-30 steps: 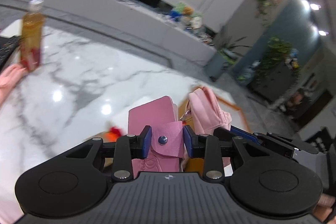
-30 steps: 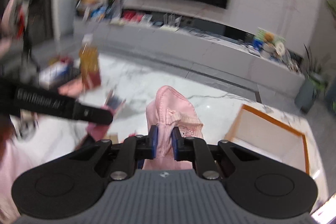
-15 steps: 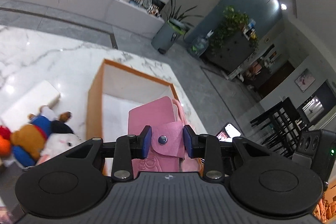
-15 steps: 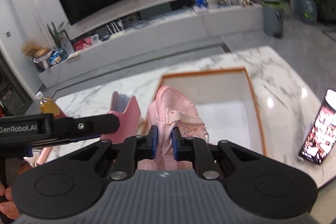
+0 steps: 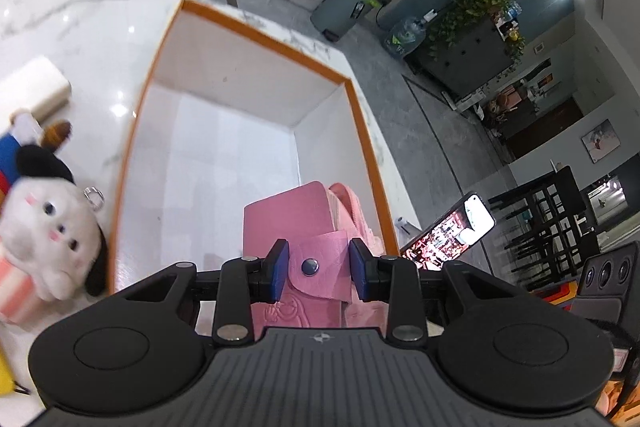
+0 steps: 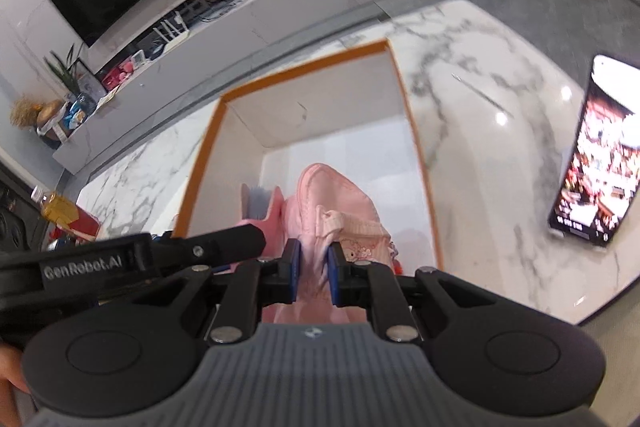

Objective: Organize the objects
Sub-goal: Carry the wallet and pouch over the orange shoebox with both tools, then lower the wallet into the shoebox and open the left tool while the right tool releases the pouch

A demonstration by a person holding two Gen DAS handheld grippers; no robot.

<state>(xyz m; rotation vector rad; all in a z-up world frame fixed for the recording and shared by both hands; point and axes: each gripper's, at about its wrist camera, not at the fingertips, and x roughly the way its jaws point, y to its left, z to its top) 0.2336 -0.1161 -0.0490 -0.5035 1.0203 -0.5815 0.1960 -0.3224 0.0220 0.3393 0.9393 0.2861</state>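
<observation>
The left gripper [image 5: 318, 269] is clamped on a pink wallet [image 5: 296, 227], and the right gripper [image 6: 313, 269] is pressed together on a pink cloth [image 6: 340, 207]. Both things hang over the near end of the box [image 5: 256, 31], which has an orange rim. In both wrist views the box opens toward 12 o'clock, and its long axis runs away from the grippers. I judge both hands about equally near, so each needs only to go down. A phone [image 6: 592, 163] lies at 3 o'clock, well apart from the box.
</observation>
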